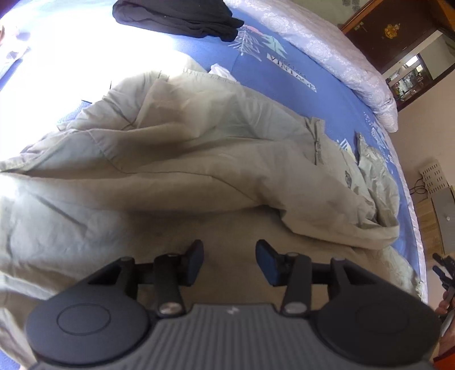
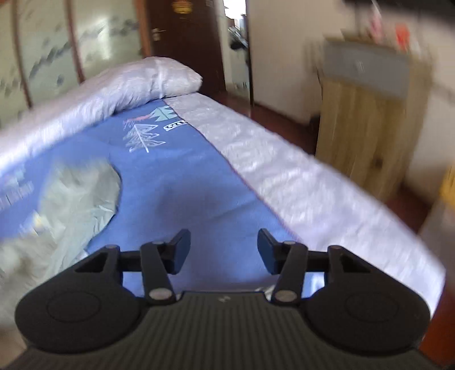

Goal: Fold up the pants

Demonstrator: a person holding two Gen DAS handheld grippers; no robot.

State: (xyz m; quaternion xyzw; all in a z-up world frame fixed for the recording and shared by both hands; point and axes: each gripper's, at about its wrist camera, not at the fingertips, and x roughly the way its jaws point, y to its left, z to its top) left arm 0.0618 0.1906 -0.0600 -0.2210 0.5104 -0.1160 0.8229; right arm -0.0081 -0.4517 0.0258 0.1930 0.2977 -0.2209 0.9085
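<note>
Two grippers, both with fingers spread and empty, over pants on a bed.

The left gripper (image 1: pixel 229 261) hangs above the crumpled beige pants (image 1: pixel 176 170), which lie on the blue sheet (image 1: pixel 284 82); the pants run off the left and bottom edges, and glare washes out the sheet at upper left. A black garment (image 1: pixel 176 17) is cut off at the top. The right gripper (image 2: pixel 224 250) is over bare sheet, pants (image 2: pixel 65 205) at its left, badly blurred. A pillow (image 2: pixel 159 76) lies beyond.
</note>
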